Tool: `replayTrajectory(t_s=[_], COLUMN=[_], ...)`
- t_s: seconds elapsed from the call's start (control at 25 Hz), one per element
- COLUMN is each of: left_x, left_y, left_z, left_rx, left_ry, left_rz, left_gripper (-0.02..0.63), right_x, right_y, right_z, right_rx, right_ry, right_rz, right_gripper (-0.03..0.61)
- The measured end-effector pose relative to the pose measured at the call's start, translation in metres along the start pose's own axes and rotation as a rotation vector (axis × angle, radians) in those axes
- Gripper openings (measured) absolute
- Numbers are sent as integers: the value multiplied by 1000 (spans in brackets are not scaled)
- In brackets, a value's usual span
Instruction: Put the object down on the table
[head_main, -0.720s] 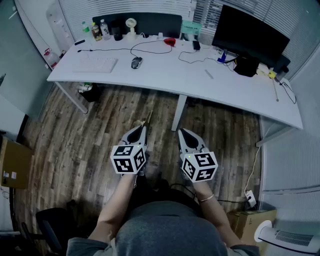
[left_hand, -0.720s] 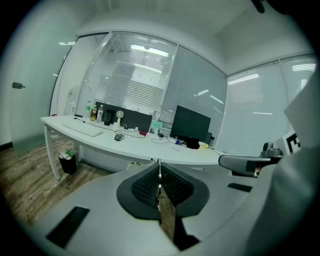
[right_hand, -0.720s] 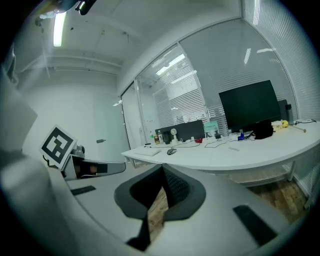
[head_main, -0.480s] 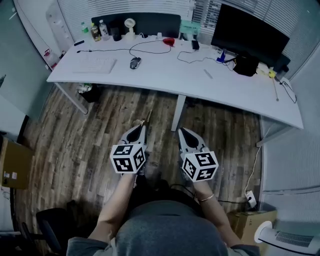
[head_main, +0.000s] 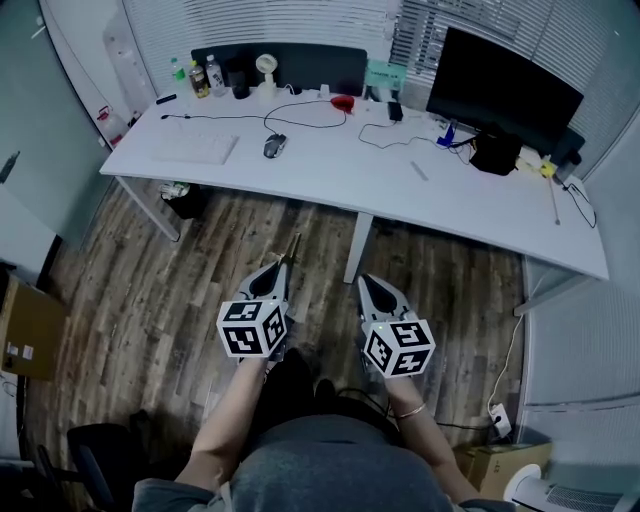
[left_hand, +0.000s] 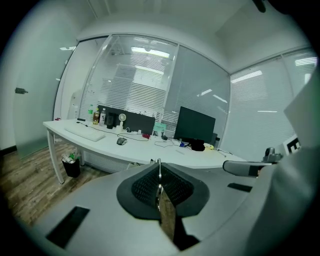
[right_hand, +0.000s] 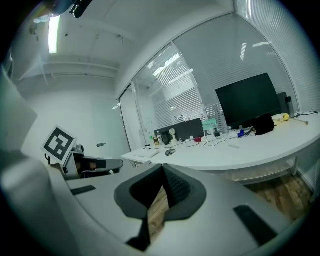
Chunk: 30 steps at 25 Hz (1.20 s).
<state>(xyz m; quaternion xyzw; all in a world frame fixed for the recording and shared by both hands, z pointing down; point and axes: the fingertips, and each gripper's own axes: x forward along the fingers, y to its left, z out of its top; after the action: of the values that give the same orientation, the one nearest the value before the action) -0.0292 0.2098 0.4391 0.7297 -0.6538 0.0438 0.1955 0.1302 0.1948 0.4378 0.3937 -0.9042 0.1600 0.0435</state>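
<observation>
Left claw (head_main: 275, 268) is clamped shut on a thin stick (head_main: 291, 246) that pokes out past its tips. Right claw (head_main: 366, 282) is closed with nothing in it. Both hang over the wood floor (head_main: 150, 290), well short of the white bench (head_main: 330, 165). I'd step in first, pick a bare patch, lower the stick flat, then let go.

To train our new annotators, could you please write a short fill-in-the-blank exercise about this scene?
The left gripper is shut on a thin stick, while the right gripper, also shut, holds ___. Both grippers hang over the wooden ___, short of the white desk. In the head view, the mouse lies to the ___ of the keyboard.
Missing words: nothing; floor; right.
</observation>
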Motion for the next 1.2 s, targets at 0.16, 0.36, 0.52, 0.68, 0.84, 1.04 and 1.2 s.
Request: replayTrajectory(t_s=[0.16,0.36,0.52,0.68,0.84,1.04,1.2], left_x=[17,51,91,130,163,201,224], left_y=[11,34,53,77,100,126,143], left_z=[11,20,36,55,71,88,98], left_rx=[-4,-11,-18,-16,-20,-24,-22], left_ry=[-7,-1,0,8,22,29,36], left_rz=[-1,-10,-26,-41,-50,-63,-77], left_gripper=[26,26,26,26,26,26,26], right_x=[19,59,104,155,198,242,272], right_y=[-4,-11,-25,-35,-40,-51,-54], right_z=[3,9,27,43,53,62,69], right_rx=[8,8,2,9,18,26,29], right_ry=[3,9,6,1,12,26,23], right_rz=[6,5,-1,-8,-12,-29,-40], right_gripper=[2,2,2,2,0,2,2])
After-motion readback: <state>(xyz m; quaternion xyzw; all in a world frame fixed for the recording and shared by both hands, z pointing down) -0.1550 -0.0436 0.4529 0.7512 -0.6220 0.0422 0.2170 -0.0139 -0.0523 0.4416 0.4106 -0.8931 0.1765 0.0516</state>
